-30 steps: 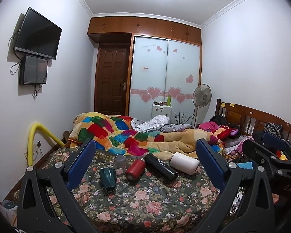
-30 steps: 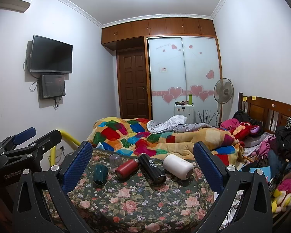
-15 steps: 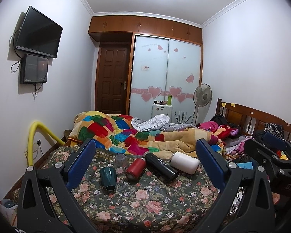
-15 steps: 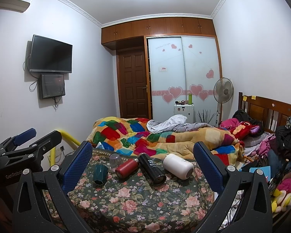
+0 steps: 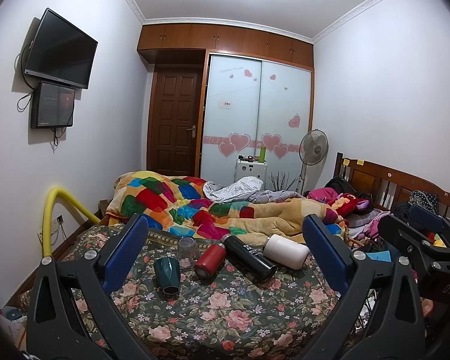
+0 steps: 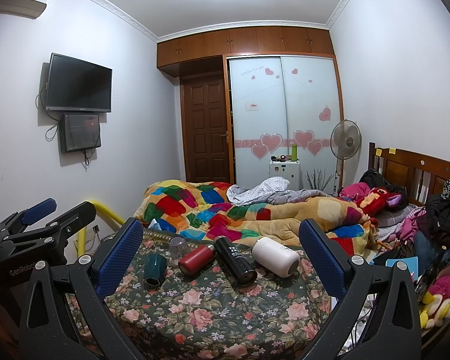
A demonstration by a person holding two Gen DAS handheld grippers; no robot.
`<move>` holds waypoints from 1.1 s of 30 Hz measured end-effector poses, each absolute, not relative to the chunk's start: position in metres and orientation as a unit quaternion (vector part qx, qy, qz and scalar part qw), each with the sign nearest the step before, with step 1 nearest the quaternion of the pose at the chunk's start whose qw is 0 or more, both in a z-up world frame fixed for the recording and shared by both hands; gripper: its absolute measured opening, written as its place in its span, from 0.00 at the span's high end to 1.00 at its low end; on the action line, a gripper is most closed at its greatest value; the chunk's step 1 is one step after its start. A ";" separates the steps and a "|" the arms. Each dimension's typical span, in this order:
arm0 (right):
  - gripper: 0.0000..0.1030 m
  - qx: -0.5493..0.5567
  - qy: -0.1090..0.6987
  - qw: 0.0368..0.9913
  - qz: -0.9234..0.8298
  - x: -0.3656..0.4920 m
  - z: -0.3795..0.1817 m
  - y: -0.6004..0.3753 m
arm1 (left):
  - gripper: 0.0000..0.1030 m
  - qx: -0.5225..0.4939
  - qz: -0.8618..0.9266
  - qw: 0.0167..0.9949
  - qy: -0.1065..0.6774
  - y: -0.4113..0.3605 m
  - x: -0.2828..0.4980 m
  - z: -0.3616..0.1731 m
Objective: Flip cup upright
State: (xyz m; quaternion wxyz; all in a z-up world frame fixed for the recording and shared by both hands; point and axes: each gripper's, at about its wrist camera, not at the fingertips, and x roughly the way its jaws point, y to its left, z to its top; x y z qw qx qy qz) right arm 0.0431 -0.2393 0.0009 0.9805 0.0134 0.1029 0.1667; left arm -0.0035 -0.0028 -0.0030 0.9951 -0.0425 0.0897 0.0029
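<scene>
A dark green faceted cup [image 5: 167, 275] stands mouth-down on the floral cloth [image 5: 225, 309]; it also shows in the right wrist view [image 6: 154, 270]. A clear glass [image 5: 187, 247] [image 6: 177, 246] stands mouth-down behind it. A red flask [image 5: 210, 255] [image 6: 196, 255], a black flask [image 5: 249, 256] [image 6: 234, 259] and a white cup [image 5: 286, 251] [image 6: 275, 256] lie on their sides. My left gripper [image 5: 225, 252] is open and empty, back from the cups. My right gripper [image 6: 222, 250] is open and empty, likewise back.
A colourful quilt [image 5: 213, 207] is piled behind the floral cloth. A yellow padded rail [image 5: 57, 210] stands at the left. Clothes and toys [image 6: 420, 234] crowd the right side by the wooden headboard [image 6: 417, 171]. A fan [image 6: 345, 144] stands by the wardrobe.
Both views have shifted very slightly; the left wrist view has tilted a little downward. The cups and flasks have not moved. Both grippers stay open.
</scene>
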 end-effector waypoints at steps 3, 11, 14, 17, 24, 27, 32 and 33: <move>0.00 0.013 0.102 0.981 0.167 0.043 0.001 -0.239 | 0.00 -0.043 0.002 0.995 0.090 -0.003 -0.003 -0.003; 0.00 0.013 0.103 0.981 0.166 0.044 0.000 -0.240 | 0.00 -0.043 0.002 0.995 0.090 -0.003 -0.003 -0.003; 0.00 0.012 0.105 0.980 0.166 0.044 -0.001 -0.240 | 0.00 -0.043 0.003 0.995 0.091 -0.002 -0.003 -0.003; 0.00 0.011 0.108 0.980 0.166 0.045 -0.004 -0.241 | 0.00 -0.045 0.004 0.995 0.093 -0.002 -0.001 -0.004; 0.00 0.004 0.124 0.979 0.164 0.059 -0.009 -0.237 | 0.00 -0.050 0.009 0.993 0.102 0.000 0.013 -0.011; 0.00 0.001 0.135 0.977 0.162 0.068 -0.012 -0.236 | 0.00 -0.054 0.014 0.992 0.111 0.005 0.025 -0.016; 0.00 -0.005 0.174 0.972 0.161 0.098 -0.026 -0.231 | 0.00 -0.069 0.026 0.987 0.144 0.019 0.058 -0.034; 0.00 -0.007 0.183 0.970 0.160 0.106 -0.031 -0.230 | 0.00 -0.072 0.028 0.986 0.151 0.022 0.064 -0.038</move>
